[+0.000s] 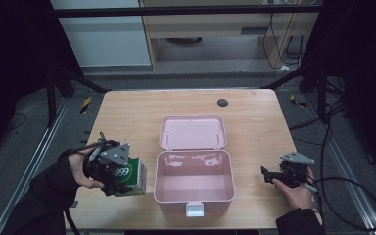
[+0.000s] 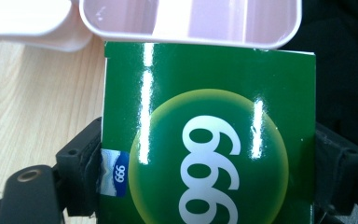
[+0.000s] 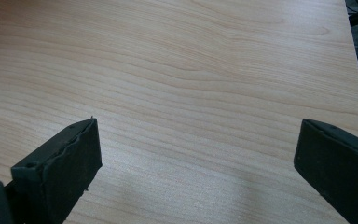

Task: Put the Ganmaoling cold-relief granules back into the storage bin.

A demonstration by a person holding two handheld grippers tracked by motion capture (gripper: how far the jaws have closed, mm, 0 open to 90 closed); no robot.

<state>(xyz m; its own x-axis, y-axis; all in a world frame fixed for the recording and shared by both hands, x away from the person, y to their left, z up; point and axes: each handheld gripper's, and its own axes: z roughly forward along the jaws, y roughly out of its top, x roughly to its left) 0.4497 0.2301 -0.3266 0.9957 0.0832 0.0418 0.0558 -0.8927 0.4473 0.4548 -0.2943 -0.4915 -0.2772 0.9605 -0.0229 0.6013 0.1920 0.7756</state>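
A green carton marked 999 is clamped in my left gripper just left of the open pink box. In the left gripper view the carton lies between the two black jaws, which press on its sides, and the pink box's rim runs just beyond it. My right gripper rests at the table's right side, right of the box. Its jaws stand wide apart over bare wood in the right gripper view, where the right gripper holds nothing.
The pink box's lid lies folded back flat on the wooden table, and its white latch faces the front edge. A small dark disc sits near the far edge. Cables trail on the floor at right.
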